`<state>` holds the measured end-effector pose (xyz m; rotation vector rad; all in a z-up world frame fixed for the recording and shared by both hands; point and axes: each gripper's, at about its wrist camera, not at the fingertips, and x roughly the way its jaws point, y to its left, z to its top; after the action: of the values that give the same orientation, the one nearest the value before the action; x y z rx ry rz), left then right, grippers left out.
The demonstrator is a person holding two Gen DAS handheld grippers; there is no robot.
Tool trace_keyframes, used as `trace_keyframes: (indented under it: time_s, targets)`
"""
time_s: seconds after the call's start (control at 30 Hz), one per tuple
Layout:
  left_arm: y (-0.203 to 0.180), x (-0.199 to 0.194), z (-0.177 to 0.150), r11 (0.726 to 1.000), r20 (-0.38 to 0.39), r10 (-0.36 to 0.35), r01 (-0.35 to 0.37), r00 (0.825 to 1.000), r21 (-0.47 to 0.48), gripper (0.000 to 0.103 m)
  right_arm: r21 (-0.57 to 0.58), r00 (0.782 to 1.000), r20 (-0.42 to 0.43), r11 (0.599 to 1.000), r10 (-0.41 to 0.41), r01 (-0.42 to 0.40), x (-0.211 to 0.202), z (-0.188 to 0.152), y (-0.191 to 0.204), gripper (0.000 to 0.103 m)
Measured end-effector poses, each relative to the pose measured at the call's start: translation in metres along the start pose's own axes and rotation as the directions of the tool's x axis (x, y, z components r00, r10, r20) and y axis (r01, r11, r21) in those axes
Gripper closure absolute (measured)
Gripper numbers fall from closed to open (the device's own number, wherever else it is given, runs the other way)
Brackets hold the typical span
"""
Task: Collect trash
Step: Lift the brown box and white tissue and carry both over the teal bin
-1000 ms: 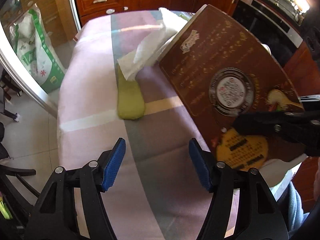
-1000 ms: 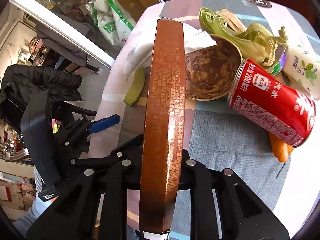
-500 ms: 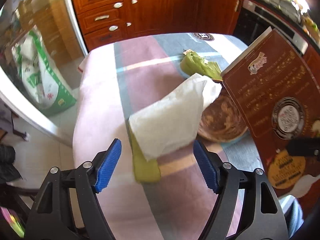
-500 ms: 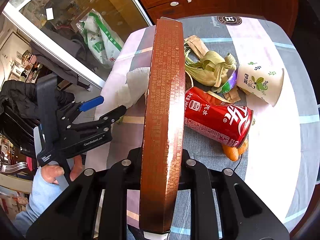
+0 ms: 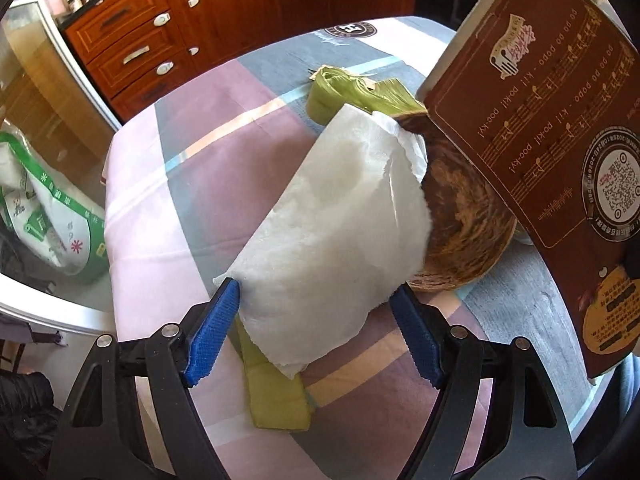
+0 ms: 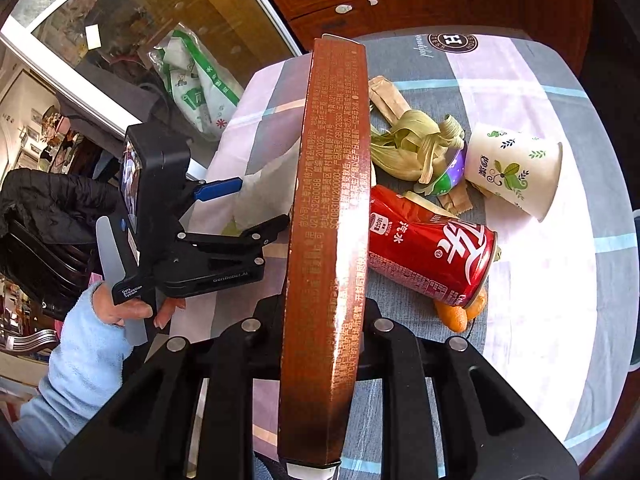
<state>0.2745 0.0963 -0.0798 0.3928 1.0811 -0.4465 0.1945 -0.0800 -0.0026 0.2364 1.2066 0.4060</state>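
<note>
Since a second ago the left tongs [image 5: 314,334] have travelled across the desk [image 5: 168,200] to the white tissue [image 5: 340,236], jaws just widening; they now straddle it, released, pads not pressing. Under it lies a green peel [image 5: 276,400], beside it a brown bowl [image 5: 460,216]. Right tongs [image 6: 320,364] stay clenched on the brown box [image 6: 332,216], edge-up above the red can [image 6: 432,244].

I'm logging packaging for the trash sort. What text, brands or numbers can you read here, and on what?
"po po po popo - ki! po-ki! poc-ky!": face of the brown snack box.
"021-69260088" and "200025": box's narrow side; the other small print there is too fine.
"H": round emblem on the tablecloth.
"GenRobot.AI" and "Data Acquisition System": left tool.
Red can and paper cup: Chinese characters, not legible.
</note>
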Motion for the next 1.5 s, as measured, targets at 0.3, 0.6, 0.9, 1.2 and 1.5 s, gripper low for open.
trace_keyframes:
  time_s: [0.3, 0.6, 0.9, 1.2, 1.5]
  targets:
    - [0.003, 0.003, -0.008, 0.998, 0.013, -0.057, 0.057, 0.998, -0.01, 0.098, 0.001, 1.0, 0.005, 1.0, -0.011, 0.011, 0.001, 0.002, 0.002, 0.083]
    - [0.002, -0.044, -0.01, 0.99, 0.11, -0.07, 0.082, 0.991, -0.115, 0.099, 0.004, 0.999, 0.037, 1.0, -0.009, 0.009, -0.014, -0.003, 0.001, 0.083]
    - [-0.038, -0.102, 0.001, 0.989, 0.185, -0.093, 0.112, 0.978, -0.095, 0.099, 0.032, 0.993, 0.12, 0.999, 0.008, -0.012, -0.056, -0.014, -0.017, 0.083]
    - [-0.104, -0.126, 0.028, 0.991, 0.208, -0.123, 0.131, 0.97, -0.027, 0.099, 0.101, 0.98, 0.197, 0.995, -0.005, -0.015, -0.104, -0.033, -0.068, 0.083]
    - [-0.179, -0.139, 0.059, 0.986, 0.208, -0.161, 0.148, 0.965, 0.076, 0.099, 0.19, 0.96, 0.276, 0.982, -0.04, -0.014, -0.155, -0.058, -0.14, 0.083]
